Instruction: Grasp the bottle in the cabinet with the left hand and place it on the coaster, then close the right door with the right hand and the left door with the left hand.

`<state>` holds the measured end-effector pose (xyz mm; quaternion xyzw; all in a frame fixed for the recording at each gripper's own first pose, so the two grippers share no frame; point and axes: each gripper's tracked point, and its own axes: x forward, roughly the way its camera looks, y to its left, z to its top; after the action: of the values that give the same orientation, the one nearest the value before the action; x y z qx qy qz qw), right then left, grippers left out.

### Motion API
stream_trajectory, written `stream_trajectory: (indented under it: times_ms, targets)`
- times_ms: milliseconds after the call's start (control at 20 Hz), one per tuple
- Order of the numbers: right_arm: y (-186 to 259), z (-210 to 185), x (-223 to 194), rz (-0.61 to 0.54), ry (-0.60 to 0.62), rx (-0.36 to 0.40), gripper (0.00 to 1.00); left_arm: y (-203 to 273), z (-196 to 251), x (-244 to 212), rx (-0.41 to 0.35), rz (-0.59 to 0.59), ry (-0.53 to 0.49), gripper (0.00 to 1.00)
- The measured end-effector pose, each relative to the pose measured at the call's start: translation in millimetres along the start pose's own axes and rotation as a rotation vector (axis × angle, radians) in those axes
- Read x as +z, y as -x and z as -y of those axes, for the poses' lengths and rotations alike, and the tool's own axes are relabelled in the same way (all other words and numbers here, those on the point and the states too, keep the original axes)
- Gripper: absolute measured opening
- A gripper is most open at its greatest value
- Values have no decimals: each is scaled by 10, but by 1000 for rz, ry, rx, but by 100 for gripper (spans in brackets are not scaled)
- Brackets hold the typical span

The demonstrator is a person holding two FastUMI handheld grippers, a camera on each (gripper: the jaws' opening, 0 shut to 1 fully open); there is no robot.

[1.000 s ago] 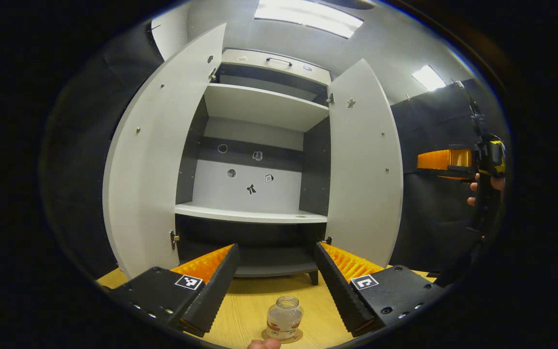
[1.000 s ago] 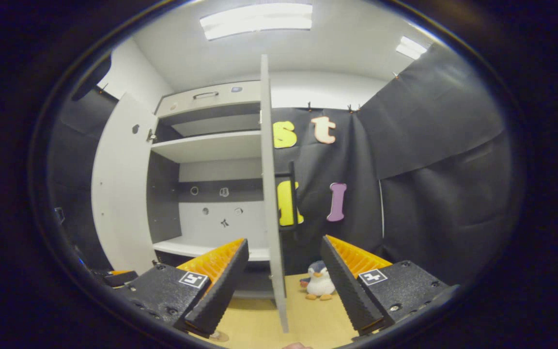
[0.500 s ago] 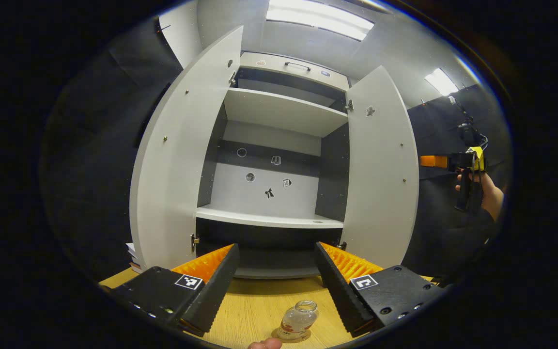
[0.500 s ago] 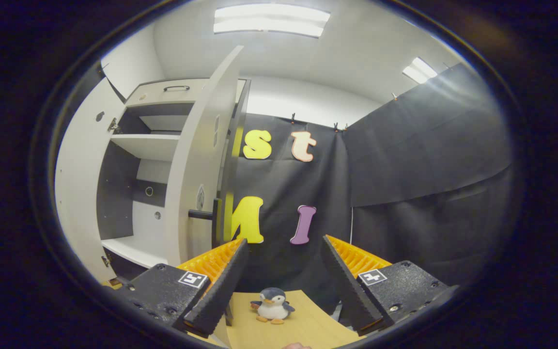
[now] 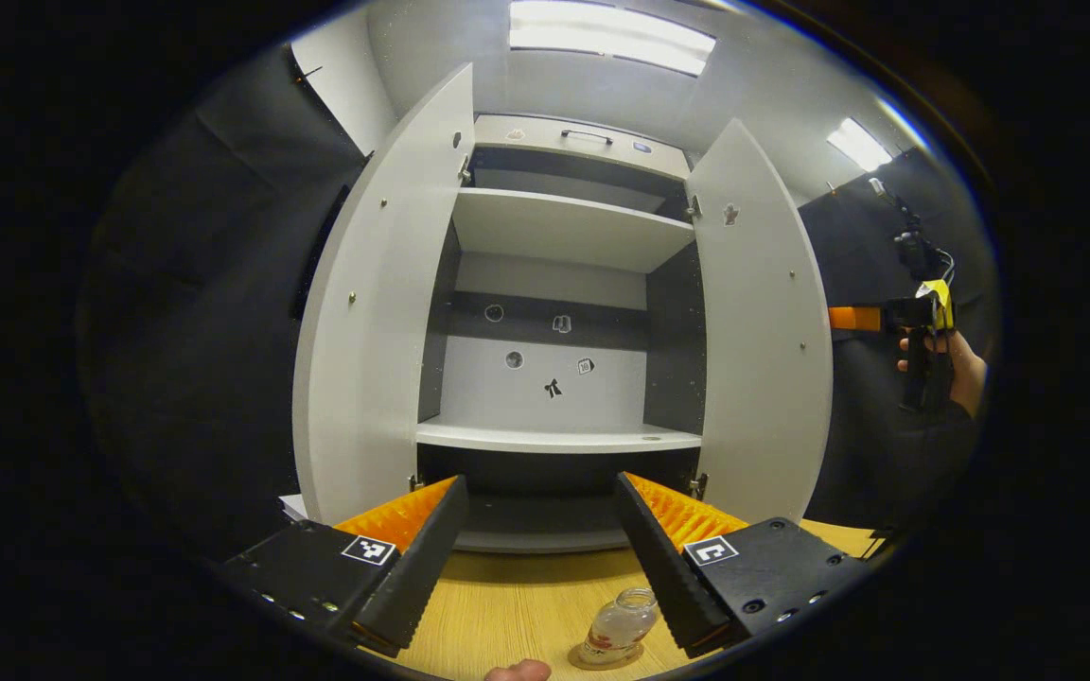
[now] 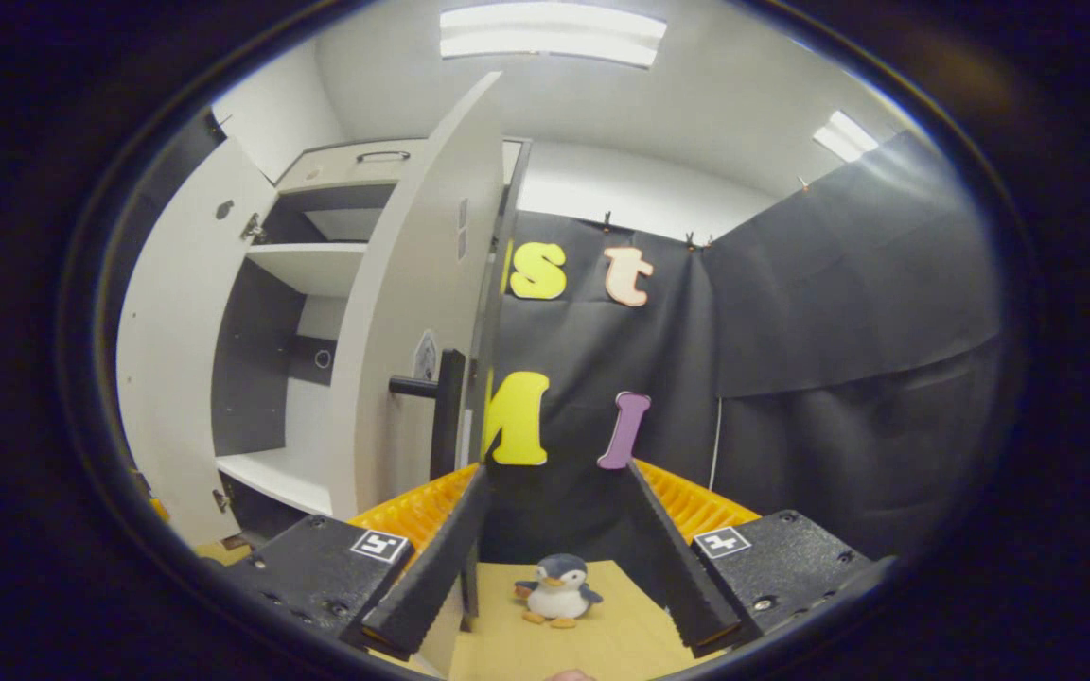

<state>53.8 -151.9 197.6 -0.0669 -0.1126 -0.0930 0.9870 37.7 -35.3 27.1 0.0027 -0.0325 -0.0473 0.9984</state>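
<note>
A small clear glass bottle (image 5: 617, 625) stands on a round coaster (image 5: 604, 658) on the wooden table (image 5: 507, 605), just inside the right finger of my left gripper (image 5: 537, 484). That gripper is open, holds nothing and faces the cabinet's bare shelves (image 5: 554, 437). The left door (image 5: 375, 312) and right door (image 5: 763, 331) both stand wide. My right gripper (image 6: 554, 468) is open and empty on the outer side of the right door (image 6: 413, 322), close to its dark handle (image 6: 441, 407). In the left gripper view, the right gripper (image 5: 871, 319) is in a hand (image 5: 961, 369) beyond the right door.
A small toy penguin (image 6: 556, 588) sits on the table corner (image 6: 602, 643) ahead of my right gripper. Black cloth walls close in behind and to the right. The left door (image 6: 176, 331) stands open on the far side of the cabinet.
My right gripper has swung from the right door's edge round to its outer side near the handle. My left gripper has drifted left, so the bottle now sits by its right finger.
</note>
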Motion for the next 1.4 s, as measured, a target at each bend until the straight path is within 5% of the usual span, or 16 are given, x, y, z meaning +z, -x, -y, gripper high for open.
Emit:
stream_trajectory:
  times_ms: [450,800,1000,1300,1400]
  targets:
    - [-175,-1062,-44,-16,-61,208,95,57,-113,51,22,1,15,95]
    - [-19,-1192,-186,-3,-88,239,99,236,-545,519,119,52,17,95]
    - [278,-1228,-394,5,-121,257,99,313,-1181,888,274,96,8,95]
    - [697,-1282,-880,-60,-157,295,99,223,-2350,1424,579,231,-162,95]
    - [753,-1267,-985,-94,-175,299,99,-8,-2565,1419,608,210,-195,95]
